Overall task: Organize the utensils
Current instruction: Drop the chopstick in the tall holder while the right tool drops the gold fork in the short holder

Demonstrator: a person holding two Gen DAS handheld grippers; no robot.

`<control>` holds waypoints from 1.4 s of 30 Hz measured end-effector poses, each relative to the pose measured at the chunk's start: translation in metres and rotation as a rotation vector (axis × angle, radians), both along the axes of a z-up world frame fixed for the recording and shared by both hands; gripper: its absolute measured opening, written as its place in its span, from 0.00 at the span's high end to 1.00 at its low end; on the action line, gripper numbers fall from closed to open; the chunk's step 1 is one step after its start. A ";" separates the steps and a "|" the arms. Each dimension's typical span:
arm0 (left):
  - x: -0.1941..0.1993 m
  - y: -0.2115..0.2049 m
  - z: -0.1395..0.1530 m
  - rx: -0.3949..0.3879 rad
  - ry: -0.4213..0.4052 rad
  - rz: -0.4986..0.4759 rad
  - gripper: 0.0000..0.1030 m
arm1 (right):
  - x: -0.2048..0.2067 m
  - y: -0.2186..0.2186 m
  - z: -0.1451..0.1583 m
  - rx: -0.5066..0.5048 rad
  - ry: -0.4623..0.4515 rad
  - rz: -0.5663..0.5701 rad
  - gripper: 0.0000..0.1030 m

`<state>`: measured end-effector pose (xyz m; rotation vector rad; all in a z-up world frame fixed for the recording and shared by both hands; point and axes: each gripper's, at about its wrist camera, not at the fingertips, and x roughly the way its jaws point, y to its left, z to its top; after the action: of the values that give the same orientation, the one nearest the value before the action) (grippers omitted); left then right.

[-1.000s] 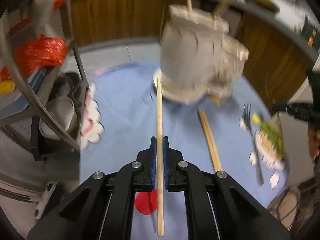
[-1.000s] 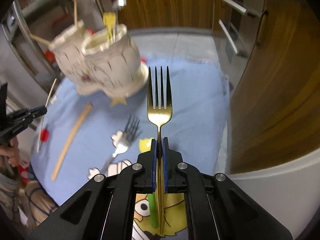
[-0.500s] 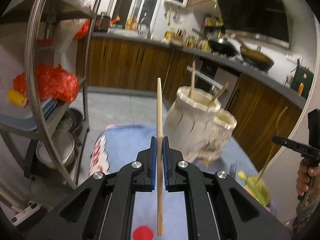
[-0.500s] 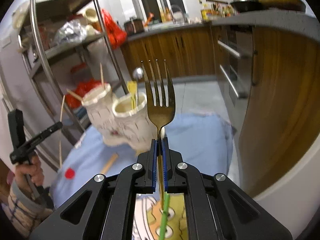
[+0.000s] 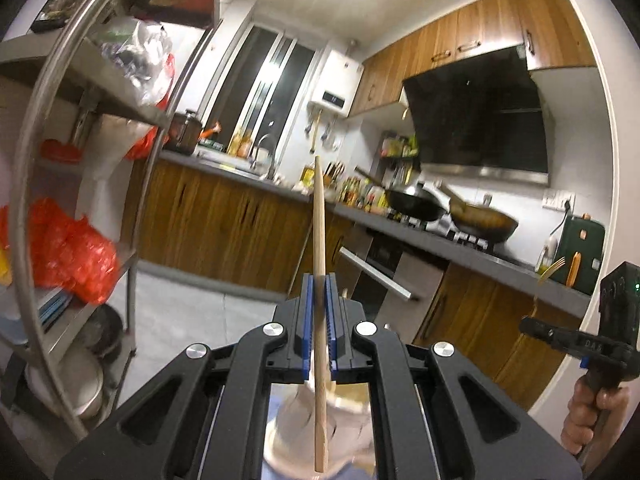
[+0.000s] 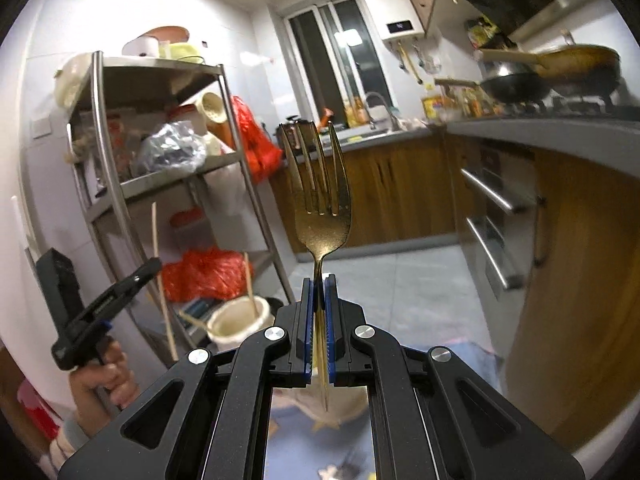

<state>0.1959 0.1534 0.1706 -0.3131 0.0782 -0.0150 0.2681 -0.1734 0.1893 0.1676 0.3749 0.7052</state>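
The left gripper (image 5: 319,280) was clamped on a wooden chopstick (image 5: 319,216), its blue pads (image 5: 306,308) pressed against the stick from either side, so that the stick stood nearly upright with its upper end rising against the kitchen counter (image 5: 440,240) and its lower end hanging below the jaws in front of a blurred white utensil holder (image 5: 292,420). The right gripper (image 6: 319,280) was closed on the handle of a gold fork (image 6: 320,204), tines up and standing upright in the middle of the right wrist view, the handle's end showing below the pads. In that same view the left gripper appeared at the left edge, held by a hand (image 6: 102,376), with the chopstick a thin pale line beside a metal shelf rack (image 6: 160,176). The white utensil holder (image 6: 240,324) sat low, just left of the right gripper's body, with two sticks already standing in its opening. A blue cloth (image 6: 472,360) with printed figures lay beneath it. In the left wrist view the right gripper showed at the far right edge, gripped by a hand (image 5: 592,416), with the fork's tines (image 5: 554,266) a small shape above it. Two woks (image 5: 448,208) stood on the stove along the counter.
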 end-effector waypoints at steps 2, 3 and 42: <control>0.009 -0.001 0.004 0.001 -0.025 0.005 0.95 | 0.005 0.007 0.004 0.016 -0.007 0.013 0.94; 0.014 -0.001 0.007 0.000 -0.040 0.012 0.95 | 0.007 0.009 0.005 0.024 -0.008 0.018 0.94; 0.089 -0.026 -0.051 0.039 0.196 -0.042 0.94 | 0.067 0.090 -0.063 -0.162 0.166 0.022 0.94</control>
<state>0.2848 0.1272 0.1193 -0.2730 0.2788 -0.0244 0.3355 -0.0837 0.1259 0.0687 0.5911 0.6810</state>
